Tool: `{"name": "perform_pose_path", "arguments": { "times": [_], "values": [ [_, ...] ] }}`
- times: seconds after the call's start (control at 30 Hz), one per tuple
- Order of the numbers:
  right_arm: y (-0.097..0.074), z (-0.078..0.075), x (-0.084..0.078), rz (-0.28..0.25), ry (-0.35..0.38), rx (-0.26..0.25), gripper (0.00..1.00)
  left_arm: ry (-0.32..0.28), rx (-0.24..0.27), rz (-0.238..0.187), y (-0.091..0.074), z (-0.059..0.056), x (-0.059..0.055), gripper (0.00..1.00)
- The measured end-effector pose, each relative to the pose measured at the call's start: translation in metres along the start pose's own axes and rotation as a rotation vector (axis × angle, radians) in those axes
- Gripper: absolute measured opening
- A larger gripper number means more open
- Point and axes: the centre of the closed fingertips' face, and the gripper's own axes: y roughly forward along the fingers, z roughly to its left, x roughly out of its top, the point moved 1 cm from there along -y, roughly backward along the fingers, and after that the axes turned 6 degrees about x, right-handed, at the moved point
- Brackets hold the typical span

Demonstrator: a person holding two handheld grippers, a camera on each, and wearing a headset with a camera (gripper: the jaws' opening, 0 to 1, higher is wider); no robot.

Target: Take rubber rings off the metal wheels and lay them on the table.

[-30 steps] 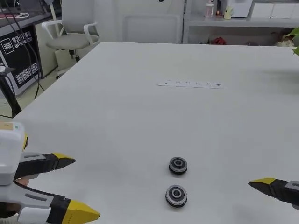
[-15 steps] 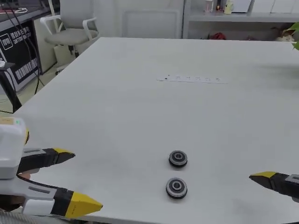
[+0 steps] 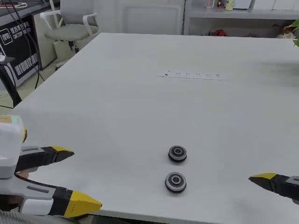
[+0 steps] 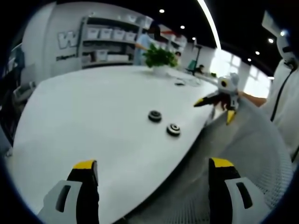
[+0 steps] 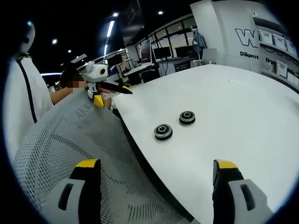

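On the pale worktop, close to its front edge, the near wheel lies just in front of the far wheel, not touching. The left gripper hangs at lower left, fingers spread wide. 1 yellow-tipped finger of the right gripper enters at lower right.
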Motion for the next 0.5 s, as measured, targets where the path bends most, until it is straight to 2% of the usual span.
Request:
{"name": "perform_pose_path", "arguments": {
  "times": [0.5],
  "values": [
    [0.0033,-0.0093,0.0044,-0.009,0.009,0.003,0.97,-0.003,-0.003,0.008,0.0052,0.0071,0.003,1.0]
  ]
}}
